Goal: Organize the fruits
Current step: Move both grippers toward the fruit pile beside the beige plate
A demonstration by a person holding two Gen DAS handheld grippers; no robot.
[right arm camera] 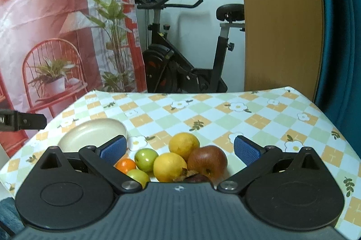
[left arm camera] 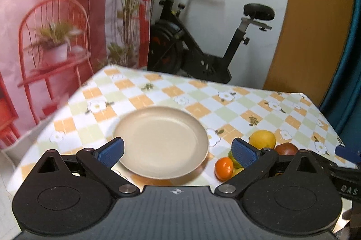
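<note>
With both the left gripper (left arm camera: 178, 151) and the right gripper (right arm camera: 180, 151) spread wide and empty, the fruit pile (right arm camera: 171, 161) lay near the table's front edge (right of the bare beige plate (left arm camera: 161, 141)), so taking an outer fruit such as the tangerine (right arm camera: 126, 165) first seemed wise.

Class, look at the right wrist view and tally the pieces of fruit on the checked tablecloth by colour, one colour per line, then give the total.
Round yellow fruits: 2
Small green fruits: 2
Small orange fruit: 1
Red-brown apple: 1
Dark fruit, mostly hidden at the gripper's edge: 1
Total: 7
</note>
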